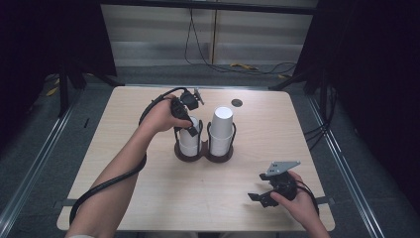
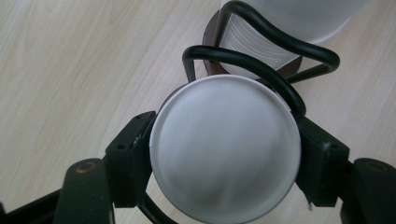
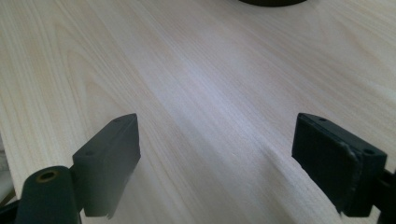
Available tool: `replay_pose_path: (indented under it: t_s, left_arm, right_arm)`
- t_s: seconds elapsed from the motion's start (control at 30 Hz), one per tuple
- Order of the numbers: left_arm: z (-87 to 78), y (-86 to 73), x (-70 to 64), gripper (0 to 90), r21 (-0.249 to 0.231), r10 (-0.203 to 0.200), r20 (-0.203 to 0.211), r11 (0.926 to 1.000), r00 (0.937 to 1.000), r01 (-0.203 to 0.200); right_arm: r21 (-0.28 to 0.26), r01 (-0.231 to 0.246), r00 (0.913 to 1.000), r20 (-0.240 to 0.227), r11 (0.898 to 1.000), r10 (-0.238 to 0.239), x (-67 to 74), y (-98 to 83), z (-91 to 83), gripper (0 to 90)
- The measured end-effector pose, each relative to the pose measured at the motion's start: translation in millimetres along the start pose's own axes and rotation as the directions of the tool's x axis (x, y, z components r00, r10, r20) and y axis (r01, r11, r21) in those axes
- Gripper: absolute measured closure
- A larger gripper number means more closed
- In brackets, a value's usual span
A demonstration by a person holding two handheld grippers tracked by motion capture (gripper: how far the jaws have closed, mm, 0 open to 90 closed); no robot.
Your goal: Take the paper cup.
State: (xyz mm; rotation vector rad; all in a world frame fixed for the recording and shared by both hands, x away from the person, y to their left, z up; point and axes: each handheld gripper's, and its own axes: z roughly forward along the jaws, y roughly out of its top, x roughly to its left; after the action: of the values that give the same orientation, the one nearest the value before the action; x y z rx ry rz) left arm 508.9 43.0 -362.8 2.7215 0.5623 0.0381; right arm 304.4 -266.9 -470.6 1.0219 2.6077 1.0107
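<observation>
Left claw (image 2: 224, 154) clamped on inverted white cup (image 2: 224, 149) in left holder (image 1: 189, 151), gripped sideways for lifting. Right claw (image 3: 217, 158) apart, idle over near-right tabletop (image 3: 196, 84).

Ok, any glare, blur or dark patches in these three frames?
High view: table evenly lit, surroundings nearly black. Left gripper view: cup sharp, no blown highlights. Right gripper view: soft pale sheen across the wood, jaws slightly soft.
</observation>
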Motion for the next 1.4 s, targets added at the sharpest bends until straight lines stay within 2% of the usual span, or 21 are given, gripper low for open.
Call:
replay_pose_path:
  t_s: [0.17, 0.27, 0.3, 0.47, 0.93, 1.13, 1.4]
  left_arm:
    - [-2.2, 1.5, -1.7, 31.1, 0.014, 0.007, -0.006, 0.9999, 1.0000, -0.007]
    - [-6.8, 2.5, -2.0, 32.0, 0.007, 0.007, -0.008, 1.0000, 0.9999, -0.006]
    - [-8.1, 2.3, -2.6, 32.4, -0.009, 0.007, -0.012, 0.9999, 0.9999, -0.007]
    - [-14.6, 3.6, -2.2, 33.7, 0.000, 0.013, -0.012, 0.9999, 0.9998, -0.013]
    - [-18.0, 5.8, -2.4, 34.2, -0.001, 0.026, -0.016, 0.9996, 0.9995, -0.026]
    - [-20.6, 6.5, -3.0, 34.1, -0.013, 0.013, -0.021, 0.9998, 0.9997, -0.013]
    - [-31.0, 9.7, -5.0, 34.3, -0.009, 0.026, -0.026, 0.9996, 0.9993, -0.026]
  right_arm:
    - [-0.001, 0.000, 1.0000, 0.000, 1.000, 0.000, -0.2, -0.3, -0.1, 14.8]
    - [-0.006, 0.000, 1.0000, 0.000, 1.000, 0.000, -0.7, -0.5, -0.4, 14.8]
    - [-0.006, -0.001, 1.0000, -0.002, 1.000, 0.001, -0.9, -0.6, -0.7, 14.8]
    - [-0.005, -0.001, 1.0000, 0.000, 1.000, 0.001, -0.8, -0.7, -0.7, 14.9]
    - [-0.007, -0.002, 1.0000, -0.003, 1.000, 0.002, -0.9, -0.8, -0.2, 14.8]
    - [-0.009, -0.003, 1.0000, -0.009, 1.000, 0.003, -1.0, -1.0, 0.3, 14.9]
    - [-0.018, -0.003, 1.0000, -0.006, 1.000, 0.003, -0.7, -0.2, -0.9, 14.8]
